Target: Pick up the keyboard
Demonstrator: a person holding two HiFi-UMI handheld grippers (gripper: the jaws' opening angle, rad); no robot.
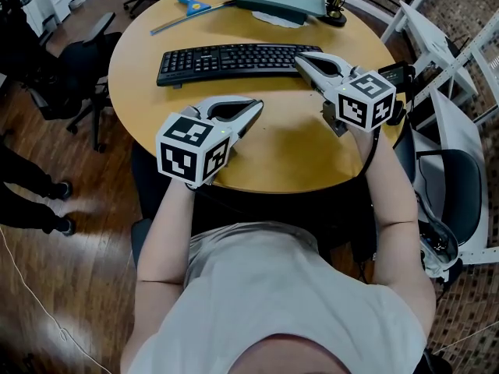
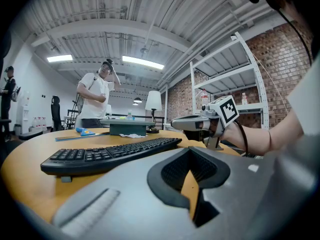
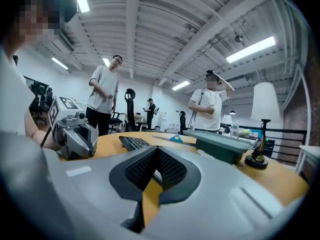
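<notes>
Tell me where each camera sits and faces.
Head view: above the person, looking down at the table, keyboard, left gripper, right gripper, forearms and chest.
Left gripper view: low over the table, looking past its shut jaws; the right gripper and forearm show.
Right gripper view: low, opposite side; left gripper at left.
Shared: the keyboard.

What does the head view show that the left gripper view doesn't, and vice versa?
Only the head view: the marker cube of the left gripper, the wooden floor, and the whole outline of the round table. Only the left gripper view: ceiling lights, a standing person in a white shirt, a white lampshade, and shelving by a brick wall. Both: the black keyboard lying on the table, the blue-handled tool beyond it, and the right gripper, jaws together on nothing, by the keyboard's right end.
</notes>
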